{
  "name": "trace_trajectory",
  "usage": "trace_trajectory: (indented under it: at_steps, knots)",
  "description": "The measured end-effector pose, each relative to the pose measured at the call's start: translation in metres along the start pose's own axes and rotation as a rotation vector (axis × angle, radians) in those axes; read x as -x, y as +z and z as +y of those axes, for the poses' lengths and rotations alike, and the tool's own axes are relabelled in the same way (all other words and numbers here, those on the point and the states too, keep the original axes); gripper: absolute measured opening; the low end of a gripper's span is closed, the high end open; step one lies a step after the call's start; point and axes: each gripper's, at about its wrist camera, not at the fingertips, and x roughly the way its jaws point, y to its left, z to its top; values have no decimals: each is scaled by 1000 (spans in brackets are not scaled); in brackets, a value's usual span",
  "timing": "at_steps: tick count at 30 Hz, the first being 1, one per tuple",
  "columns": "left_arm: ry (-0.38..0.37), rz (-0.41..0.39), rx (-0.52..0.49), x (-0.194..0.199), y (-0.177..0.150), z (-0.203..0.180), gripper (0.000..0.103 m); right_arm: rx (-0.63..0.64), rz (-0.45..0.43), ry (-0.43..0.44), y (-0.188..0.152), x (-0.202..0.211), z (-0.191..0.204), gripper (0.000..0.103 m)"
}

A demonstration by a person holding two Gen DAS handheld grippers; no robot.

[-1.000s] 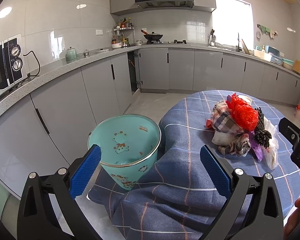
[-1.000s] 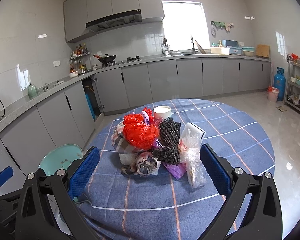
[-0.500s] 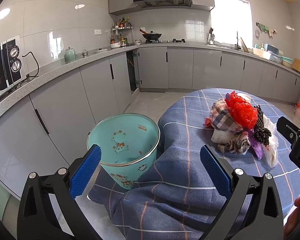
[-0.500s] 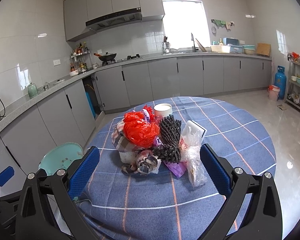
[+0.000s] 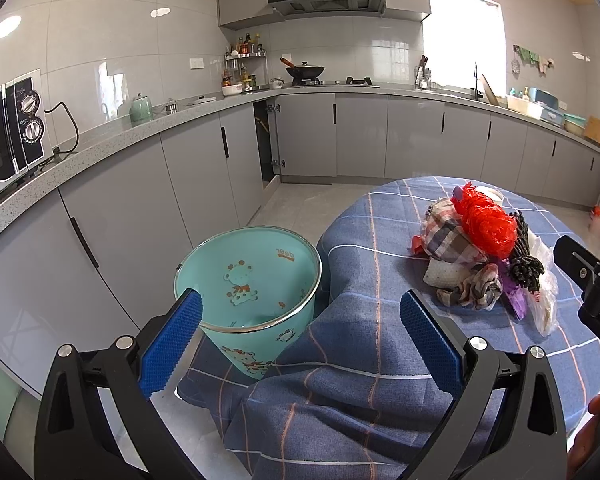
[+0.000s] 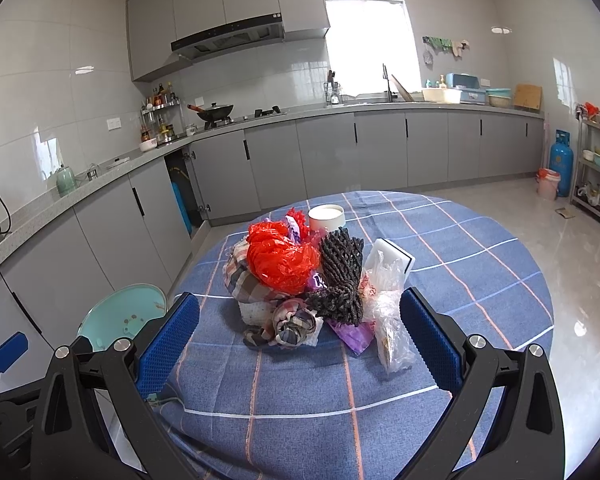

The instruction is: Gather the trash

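A round table (image 6: 480, 264) under a blue checked tablecloth (image 5: 364, 264) carries a heap of trash (image 6: 312, 280) near its middle. On top of the heap sits a crumpled red plastic bag (image 6: 280, 258), with a plaid cloth (image 6: 240, 276) below it to the left, a bundle of dark braided cord (image 6: 340, 276) to its right, and a clear plastic bag (image 6: 390, 320) trailing toward the near edge. A knotted striped rag (image 6: 294, 326) and a scrap of purple wrapper (image 6: 354, 334) lie at the front of the heap, and a white block (image 6: 392, 254) leans at its right side, though what it is cannot be told from here. Just behind the heap stands a white paper cup (image 6: 326, 217). The right gripper (image 6: 300, 344) hangs above the near part of the table with its blue-padded jaws spread wide, framing the heap and touching none of it. The left gripper (image 5: 300, 336) is likewise spread wide and holds nothing; it is off the table's left edge, where the cloth drapes down in folds. Between its pads, on the tiled floor (image 5: 300, 208) right against the hanging cloth, stands a teal wastebasket (image 5: 248, 280) with cartoon animal prints and a metal rim, open at the top. Grey cabinets (image 5: 204, 176) run along the wall behind it.
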Motion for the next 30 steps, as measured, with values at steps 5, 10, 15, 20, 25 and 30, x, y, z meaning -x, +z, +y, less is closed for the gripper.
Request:
trace_trajectory:
  at_steps: [5,10,15,20,25,30]
  knots:
    - [0,7,-1,-2,-1,0,97,-2,8,2,1,-2,0,99]
    - [1,15,-1,-4,0,1,97,-1,15,2,0,-3,1,99]
    - [2,22,-3,-6,0,0,97,-2,25,3,0,-6,1,99]
    - [1,27,-7,-7,-1,-2,97,-3,29,3,-2,-8,0,99]
    - [0,32,-10,-8,-2,-2,97,-2,30,4,-2,-7,0,99]
    - [-2,35,-15,-9,-2,-3,97,-1,33,6,-4,-8,0,99]
